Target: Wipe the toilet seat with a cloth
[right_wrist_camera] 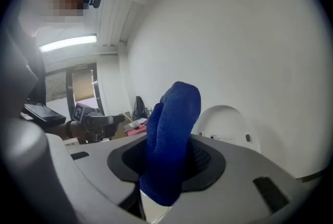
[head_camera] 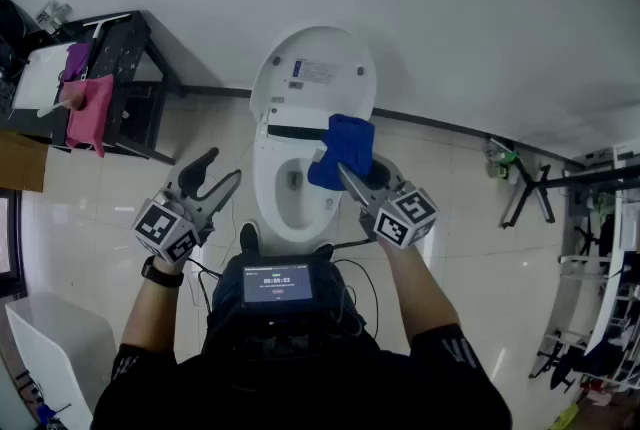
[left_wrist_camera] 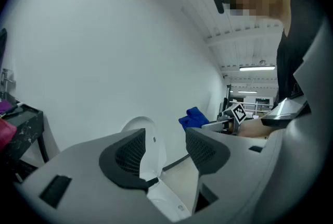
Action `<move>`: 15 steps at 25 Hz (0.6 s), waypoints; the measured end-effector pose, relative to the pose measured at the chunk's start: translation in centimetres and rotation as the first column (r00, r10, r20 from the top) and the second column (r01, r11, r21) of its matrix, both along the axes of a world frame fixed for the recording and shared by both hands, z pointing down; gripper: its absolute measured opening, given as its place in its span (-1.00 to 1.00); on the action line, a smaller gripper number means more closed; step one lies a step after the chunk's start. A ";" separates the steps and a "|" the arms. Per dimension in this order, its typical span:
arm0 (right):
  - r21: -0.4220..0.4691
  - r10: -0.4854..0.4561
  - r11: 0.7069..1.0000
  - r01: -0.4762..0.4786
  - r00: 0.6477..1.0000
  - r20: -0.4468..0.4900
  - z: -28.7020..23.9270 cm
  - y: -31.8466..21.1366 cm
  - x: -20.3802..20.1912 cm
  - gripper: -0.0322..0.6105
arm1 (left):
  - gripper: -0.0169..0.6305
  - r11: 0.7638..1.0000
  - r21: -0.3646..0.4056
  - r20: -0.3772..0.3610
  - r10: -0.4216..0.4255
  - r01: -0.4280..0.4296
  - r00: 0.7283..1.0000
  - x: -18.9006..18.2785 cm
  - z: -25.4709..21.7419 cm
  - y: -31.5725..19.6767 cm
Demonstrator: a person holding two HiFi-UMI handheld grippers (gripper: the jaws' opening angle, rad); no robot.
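A white toilet (head_camera: 283,208) stands against the wall with its lid (head_camera: 313,73) raised; the lid also shows in the left gripper view (left_wrist_camera: 141,129) and the right gripper view (right_wrist_camera: 225,121). My right gripper (head_camera: 362,176) is held above the bowl's right side, shut on a blue cloth (head_camera: 342,150) that sticks up between its jaws (right_wrist_camera: 170,139). My left gripper (head_camera: 216,172) hovers left of the toilet, open with nothing between its fingers (left_wrist_camera: 125,158). The blue cloth (left_wrist_camera: 193,117) appears beyond it.
A dark shelf unit (head_camera: 125,88) with a pink cloth (head_camera: 88,113) stands at the left wall. A white bin (head_camera: 55,353) sits at lower left. Metal stands (head_camera: 530,188) and clutter fill the right side. A device with a screen (head_camera: 276,284) hangs at my chest.
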State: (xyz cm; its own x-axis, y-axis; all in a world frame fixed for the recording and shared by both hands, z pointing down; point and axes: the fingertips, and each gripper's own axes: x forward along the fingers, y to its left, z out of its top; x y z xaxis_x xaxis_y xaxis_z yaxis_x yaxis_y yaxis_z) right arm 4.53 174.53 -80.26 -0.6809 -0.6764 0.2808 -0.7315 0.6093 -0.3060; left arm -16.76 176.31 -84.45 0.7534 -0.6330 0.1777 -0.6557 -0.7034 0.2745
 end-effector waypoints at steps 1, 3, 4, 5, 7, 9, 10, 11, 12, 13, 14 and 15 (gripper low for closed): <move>-0.009 -0.010 1.000 0.010 1.000 -0.008 1.4 -0.9 -0.7 -0.38 | -0.19 1.000 0.002 0.008 0.001 -0.001 1.000 -0.4 0.9 -0.5; -0.028 -0.031 0.999 0.031 0.999 -0.022 4.2 -2.7 -2.1 -0.38 | -0.19 1.000 0.005 0.028 0.003 -0.003 1.000 -1.3 3.0 -1.4; -0.040 -0.043 0.998 0.042 0.999 -0.030 5.7 -3.4 -2.8 -0.38 | -0.19 1.000 0.002 0.037 0.004 -0.004 0.999 -1.8 4.0 -1.7; -0.051 -0.055 0.997 0.053 0.998 -0.040 7.2 -4.1 -3.5 -0.38 | -0.19 1.000 -0.005 0.043 0.004 -0.004 0.999 -2.1 5.0 -2.0; -0.071 -0.083 0.994 0.078 0.994 -0.067 10.2 -5.3 -4.9 -0.38 | -0.19 1.000 -0.018 0.061 0.003 -0.002 0.998 -3.1 7.4 -2.2; -0.093 -0.112 0.990 0.103 0.989 -0.101 13.4 -6.4 -6.3 -0.38 | -0.19 0.999 -0.032 0.080 0.002 0.001 0.997 -4.0 9.8 -2.3; -0.107 -0.128 0.988 0.115 0.985 -0.119 15.2 -6.9 -7.0 -0.38 | -0.19 0.999 -0.043 0.088 0.002 0.002 0.996 -4.3 10.8 -2.4; -0.122 -0.144 0.984 0.127 0.980 -0.139 17.0 -7.3 -7.7 -0.38 | -0.19 0.998 -0.057 0.095 0.002 0.004 0.996 -4.6 11.7 -2.5; -0.137 -0.160 0.981 0.139 0.974 -0.159 18.9 -7.8 -8.3 -0.38 | -0.19 0.997 -0.072 0.096 0.000 0.007 0.995 -4.7 12.5 -2.6; -0.151 -0.177 0.977 0.151 0.968 -0.179 20.9 -8.2 -9.0 -0.38 | -0.19 0.996 -0.087 0.090 -0.002 0.010 0.996 -4.6 12.9 -2.9; -0.164 -0.196 0.973 0.165 0.960 -0.201 22.9 -8.7 -9.6 -0.38 | -0.19 0.995 -0.101 0.082 -0.003 0.011 0.997 -4.4 13.2 -3.1; -0.176 -0.216 0.968 0.178 0.951 -0.224 24.9 -9.0 -10.3 -0.38 | -0.19 0.994 -0.111 0.076 -0.003 0.011 0.997 -4.3 13.6 -3.4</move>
